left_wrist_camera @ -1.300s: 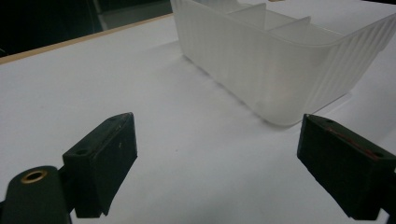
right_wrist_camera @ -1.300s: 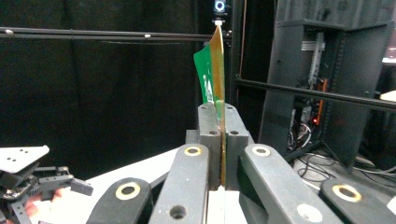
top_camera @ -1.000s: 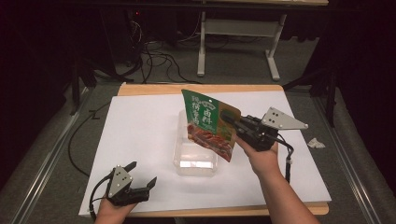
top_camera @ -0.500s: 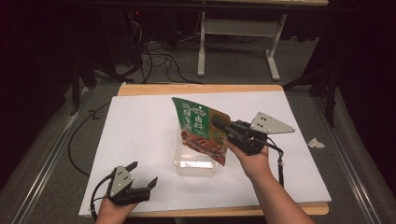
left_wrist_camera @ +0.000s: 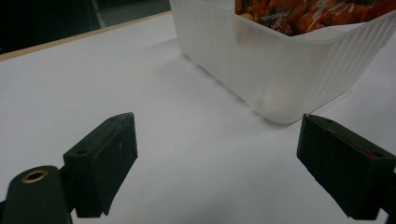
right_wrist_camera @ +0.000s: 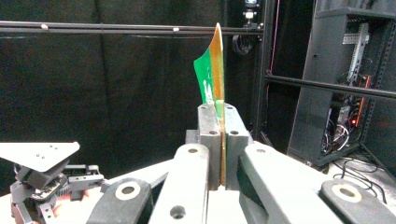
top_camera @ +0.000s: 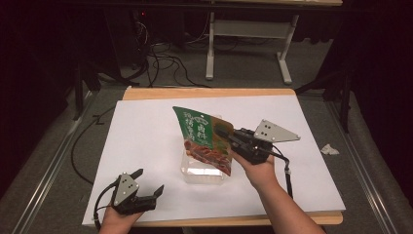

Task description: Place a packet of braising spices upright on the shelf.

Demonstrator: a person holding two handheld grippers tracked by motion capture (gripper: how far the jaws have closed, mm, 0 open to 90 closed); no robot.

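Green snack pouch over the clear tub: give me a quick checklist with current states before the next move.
1. Right gripper clamped on the green printed snack pouch: ok; the right gripper view shows the jaws pinching its edge.
2. Pouch above the clear ribbed plastic tub: ok; its lower end dips into the opening.
3. Pouch lying flat inside the tub: not ok; it is tilted, its top well above the rim.
4. Left gripper clear of the tub: ok; open, resting on the white table cover.
5. Tub steadied against sliding: not ok; nothing holds it.
6. Pouch sealed: cannot tell.
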